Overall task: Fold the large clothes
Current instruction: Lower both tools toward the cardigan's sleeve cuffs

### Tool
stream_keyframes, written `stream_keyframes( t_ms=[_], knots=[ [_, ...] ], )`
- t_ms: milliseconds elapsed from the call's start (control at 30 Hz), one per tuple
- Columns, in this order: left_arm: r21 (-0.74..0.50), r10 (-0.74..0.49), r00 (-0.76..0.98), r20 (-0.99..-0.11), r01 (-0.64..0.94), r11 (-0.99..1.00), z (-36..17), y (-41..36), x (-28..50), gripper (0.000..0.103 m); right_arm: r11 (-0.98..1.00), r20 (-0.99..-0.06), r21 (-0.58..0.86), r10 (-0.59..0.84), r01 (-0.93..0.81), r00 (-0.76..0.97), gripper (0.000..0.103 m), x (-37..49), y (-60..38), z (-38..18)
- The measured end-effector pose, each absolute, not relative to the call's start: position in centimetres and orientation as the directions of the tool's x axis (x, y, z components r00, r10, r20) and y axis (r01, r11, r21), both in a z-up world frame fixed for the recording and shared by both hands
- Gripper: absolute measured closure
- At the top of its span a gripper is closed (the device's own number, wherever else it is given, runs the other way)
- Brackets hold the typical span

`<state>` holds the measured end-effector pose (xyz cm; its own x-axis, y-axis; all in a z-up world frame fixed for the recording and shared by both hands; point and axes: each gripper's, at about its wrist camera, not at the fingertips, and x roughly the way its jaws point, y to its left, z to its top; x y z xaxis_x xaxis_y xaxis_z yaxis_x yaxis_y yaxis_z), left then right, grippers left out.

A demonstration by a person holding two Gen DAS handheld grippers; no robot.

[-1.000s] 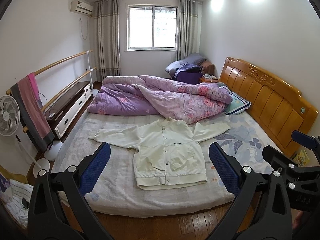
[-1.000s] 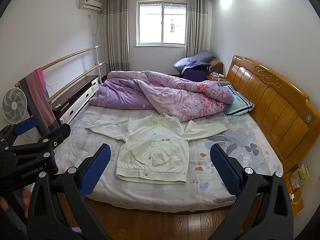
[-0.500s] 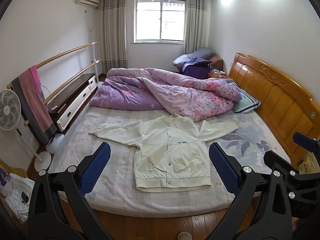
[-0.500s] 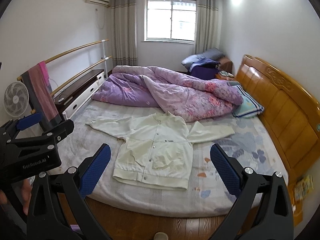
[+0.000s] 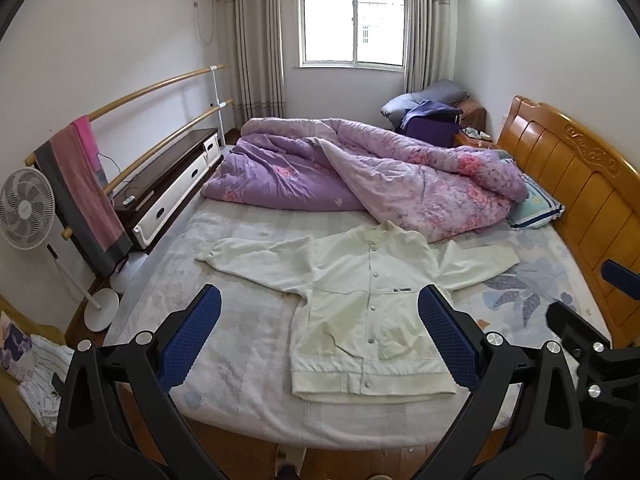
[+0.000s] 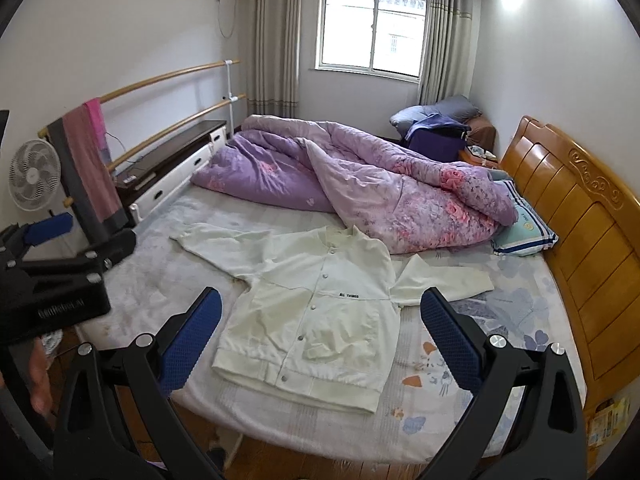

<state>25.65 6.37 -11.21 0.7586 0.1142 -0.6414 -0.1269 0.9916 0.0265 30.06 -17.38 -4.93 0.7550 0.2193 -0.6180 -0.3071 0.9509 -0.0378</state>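
Note:
A cream-white button-up jacket [image 5: 360,312] lies flat, front up, sleeves spread, on the near part of the bed [image 5: 240,380]; it also shows in the right wrist view [image 6: 316,312]. My left gripper [image 5: 320,336] is open and empty, held above the bed's near edge, in front of the jacket's hem. My right gripper [image 6: 320,336] is open and empty, also short of the hem. Neither touches the jacket.
A crumpled purple floral duvet [image 5: 360,176] lies behind the jacket's collar, with a pillow [image 5: 536,208] by the wooden headboard [image 5: 580,192]. A low cabinet [image 5: 168,192], towel rails [image 5: 160,84] and a fan [image 5: 26,208] stand left of the bed.
Both grippers have moved forward and closer to the bed; the jacket looks larger in both views. Both jaws stay open.

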Motion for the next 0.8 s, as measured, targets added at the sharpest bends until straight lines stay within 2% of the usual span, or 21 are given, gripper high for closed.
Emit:
stream_keyframes(
  t_ms=[200,300,433,667,800],
  knots=[
    [0.028,0.036,0.762,-0.646,-0.024,0.999,-14.9,12.5,33.8,0.005,0.967,-0.596,-0.088,0.142,-0.239,0.791,0.007,34.7,-12.7,-8.5],
    [0.033,0.013,0.738,-0.674,0.012,0.999,-16.6,14.6,37.0,0.005,0.972,-0.589,-0.149,0.060,-0.182,0.806,0.007,36.5,-10.8,-10.0],
    [0.036,0.000,0.695,-0.719,0.037,0.999,-18.6,16.9,39.9,0.005,0.978,-0.642,-0.179,-0.030,-0.111,0.766,0.007,38.0,-9.7,-11.7],
    [-0.040,-0.050,0.619,-0.784,0.030,0.999,-22.8,19.5,43.2,0.005,0.973,-0.726,-0.220,-0.116,-0.069,0.678,0.007,38.4,-8.4,-13.2],
    [-0.020,-0.042,0.589,-0.807,0.044,0.999,-25.3,19.9,44.4,0.005,0.962,-0.751,-0.264,-0.162,-0.066,0.640,0.007,38.8,-7.9,-14.4]
  ],
)
